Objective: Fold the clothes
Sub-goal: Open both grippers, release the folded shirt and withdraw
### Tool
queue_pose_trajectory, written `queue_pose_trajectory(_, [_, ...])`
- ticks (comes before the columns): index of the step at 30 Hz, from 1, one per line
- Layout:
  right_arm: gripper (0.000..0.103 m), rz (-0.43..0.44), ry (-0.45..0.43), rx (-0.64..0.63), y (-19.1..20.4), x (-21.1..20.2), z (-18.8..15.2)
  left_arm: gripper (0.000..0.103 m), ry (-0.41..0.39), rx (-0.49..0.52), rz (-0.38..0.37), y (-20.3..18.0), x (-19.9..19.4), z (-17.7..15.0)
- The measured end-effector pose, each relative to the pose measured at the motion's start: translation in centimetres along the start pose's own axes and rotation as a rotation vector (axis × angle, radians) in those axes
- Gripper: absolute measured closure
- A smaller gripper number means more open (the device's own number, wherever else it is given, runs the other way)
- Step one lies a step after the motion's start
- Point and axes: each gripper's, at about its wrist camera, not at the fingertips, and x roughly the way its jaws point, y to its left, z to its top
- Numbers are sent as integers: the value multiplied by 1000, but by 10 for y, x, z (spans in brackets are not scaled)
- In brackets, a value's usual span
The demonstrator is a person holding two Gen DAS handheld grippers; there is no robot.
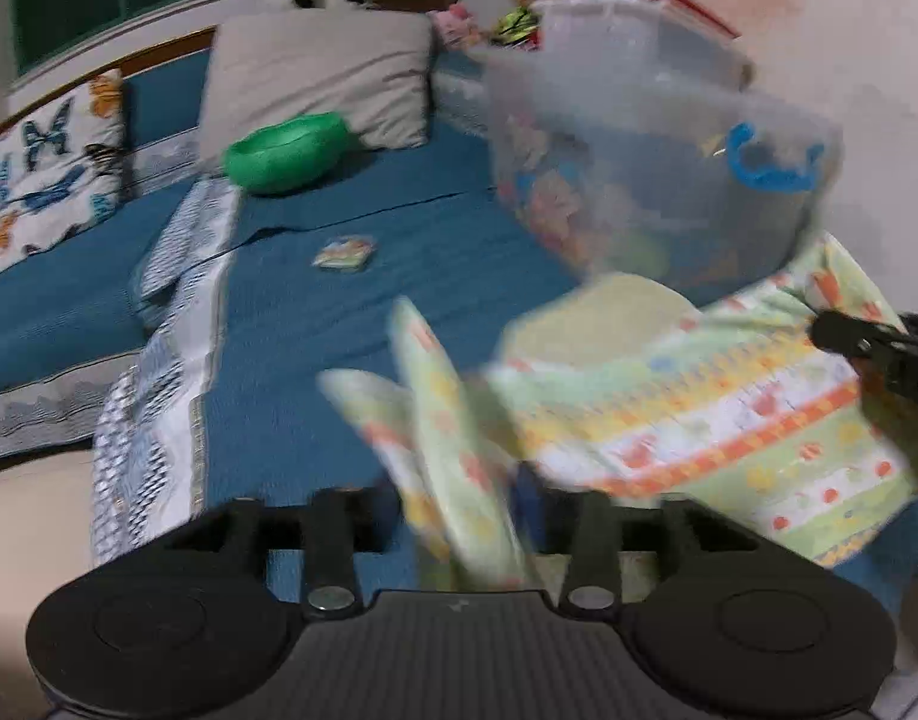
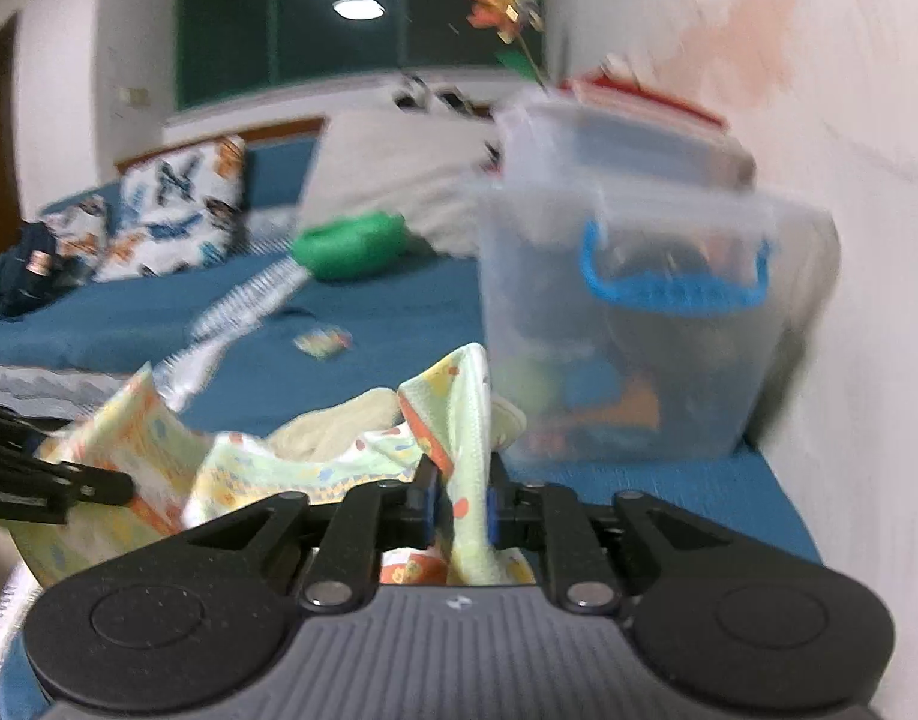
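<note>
Left gripper: jaws stood apart, garment fold loose between. Right gripper: pinched garment edge, fold pointing upward.

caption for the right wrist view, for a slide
Right gripper with a fold of the patterned garment between its jaws, on a blue bedspread beside a clear storage bin.

One patterned garment, one green bowl and one small packet are counted; two clear bins and three pillows are seen.
</note>
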Motion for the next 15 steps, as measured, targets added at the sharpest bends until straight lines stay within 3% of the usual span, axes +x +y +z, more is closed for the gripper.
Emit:
queue_pose_trajectory(5, [73,-60,77,-7,-5,20,-24,32,30,2,42,8,10,-12])
queue_pose_trajectory(7, [54,-70,79,-17,-5,19,-28,25,28,7,57,9,9,-16])
queue_pose_trajectory(9, [48,-62,71,-11,-3,15,-29,22,25,12,59,8,8,-18])
queue_pose_trajectory(13, [21,-33,43,-13,4,6,-28,11,5,31,67,3,1,-24])
queue_pose_trajectory(15, [16,-24,27,-22,10,2,-27,7,-4,44,75,-1,-2,-28])
